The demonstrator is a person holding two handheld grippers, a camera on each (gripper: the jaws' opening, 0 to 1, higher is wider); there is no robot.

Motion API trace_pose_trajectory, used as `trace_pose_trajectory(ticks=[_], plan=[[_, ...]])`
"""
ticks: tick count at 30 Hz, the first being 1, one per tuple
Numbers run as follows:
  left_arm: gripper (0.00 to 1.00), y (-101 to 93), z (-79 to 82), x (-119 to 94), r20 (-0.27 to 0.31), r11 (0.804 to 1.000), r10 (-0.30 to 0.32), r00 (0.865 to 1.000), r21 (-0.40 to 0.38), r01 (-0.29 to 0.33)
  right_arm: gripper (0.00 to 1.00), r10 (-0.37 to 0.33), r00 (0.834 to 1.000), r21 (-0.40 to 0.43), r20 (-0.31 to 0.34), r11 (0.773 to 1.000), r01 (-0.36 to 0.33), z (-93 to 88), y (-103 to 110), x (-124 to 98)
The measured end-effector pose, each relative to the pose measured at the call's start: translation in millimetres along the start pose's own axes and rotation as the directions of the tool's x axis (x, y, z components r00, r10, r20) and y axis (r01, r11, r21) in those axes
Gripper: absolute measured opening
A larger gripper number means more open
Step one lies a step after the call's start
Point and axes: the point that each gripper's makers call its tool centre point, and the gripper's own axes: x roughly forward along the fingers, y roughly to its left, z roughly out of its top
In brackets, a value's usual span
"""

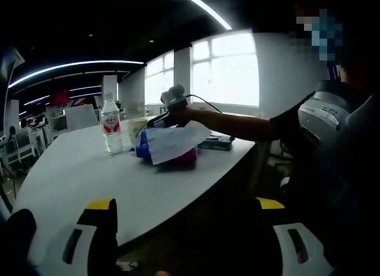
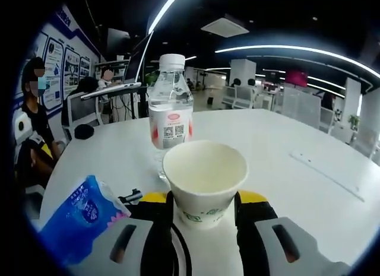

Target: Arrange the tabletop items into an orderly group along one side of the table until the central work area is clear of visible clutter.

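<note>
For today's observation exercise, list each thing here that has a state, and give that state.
Paper cup: upright, empty, gripped.
Water bottle: upright, capped.
Right claw: shut on the paper cup.
Left claw: open, empty.
Blue packet: lying on the table.

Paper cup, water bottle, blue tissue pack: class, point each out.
paper cup (image 2: 205,184): right gripper view, front wall.
water bottle (image 2: 170,119): right gripper view, label.
blue tissue pack (image 2: 80,219): right gripper view, printed face.

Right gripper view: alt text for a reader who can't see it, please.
The right tongs close on a paper cup on the white table. A water bottle stands just behind it, a blue tissue pack lies at lower left.
</note>
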Motion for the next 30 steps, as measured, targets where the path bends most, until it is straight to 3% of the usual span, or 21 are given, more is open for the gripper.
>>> trace_pose_trajectory(ticks=[17, 22, 30], plan=[[0.94, -0.1, 2.2, -0.6, -0.002, 1.000, 0.002, 1.000, 0.005, -0.002, 0.46, -0.012, 1.000, -0.013, 0.015, 1.000, 0.012, 2.0, -4.0, -24.2], [0.94, -0.5, 4.8, -0.5, -0.001, 1.000, 0.004, 1.000, 0.010, -0.004, 0.49, -0.021, 0.999, -0.014, 0.043, 1.000, 0.022, 7.9, -6.8, -41.7], [0.94, -1.4, 6.2, 4.1, 0.002, 1.000, 0.002, 1.000, 0.005, -0.002, 0.60, -0.039, 0.989, -0.003, 0.139, 0.999, 0.040, 29.8, -10.6, -78.8]])
